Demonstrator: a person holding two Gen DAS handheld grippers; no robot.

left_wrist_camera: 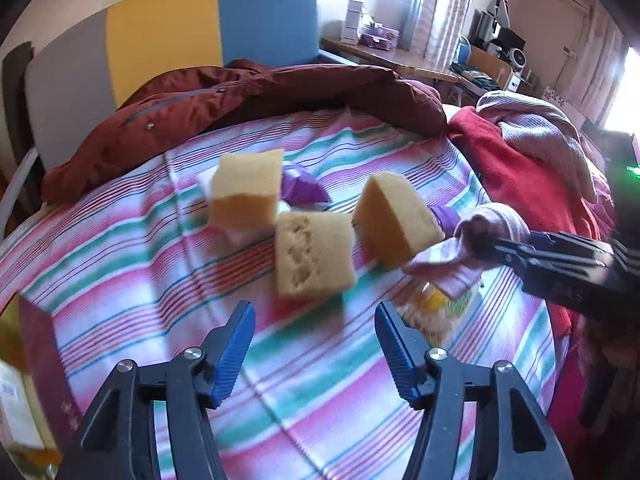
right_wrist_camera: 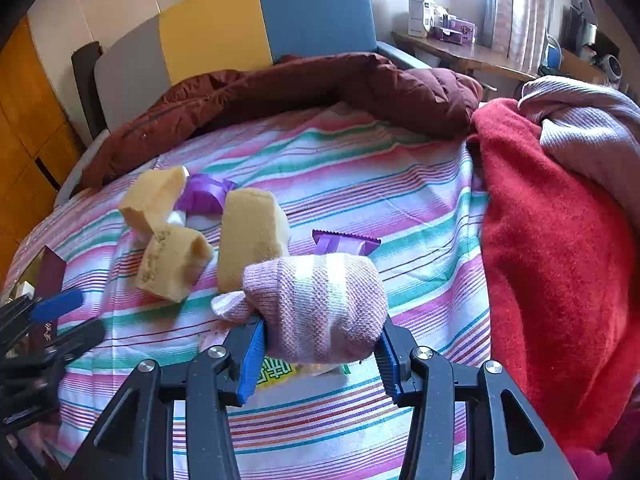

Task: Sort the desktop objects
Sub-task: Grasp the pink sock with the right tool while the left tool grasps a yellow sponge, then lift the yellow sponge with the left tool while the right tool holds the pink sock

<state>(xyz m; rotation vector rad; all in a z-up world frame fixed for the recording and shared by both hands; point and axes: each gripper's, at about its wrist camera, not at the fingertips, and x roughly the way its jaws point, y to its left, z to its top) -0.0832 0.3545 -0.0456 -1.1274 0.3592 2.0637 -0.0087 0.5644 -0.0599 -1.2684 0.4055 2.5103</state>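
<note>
Right claw clamped on a rolled pink-and-white knitted sock bundle, blue pads pressing both sides, bundle lifted just above the striped pink-green bedsheet. Soft, light, squashy; it looks unlikely to slip, and mid-body is probably the best hold, not the loose tail at its left. Under it a yellow-green printed packet, mostly hidden, text unreadable.

Left claw apart, nothing between the pads, pointed down at the sheet just short of three yellow foam sponge blocks. Sponges look light and compressible; take across the flat faces.

Beyond: purple foil wrappers, one half hidden behind the sponges, likely crinkly and slippery. Dark red padded jacket and red fleece blanket at the bed's far edge. Maroon item at the left frame edge cut off, unclear.
</note>
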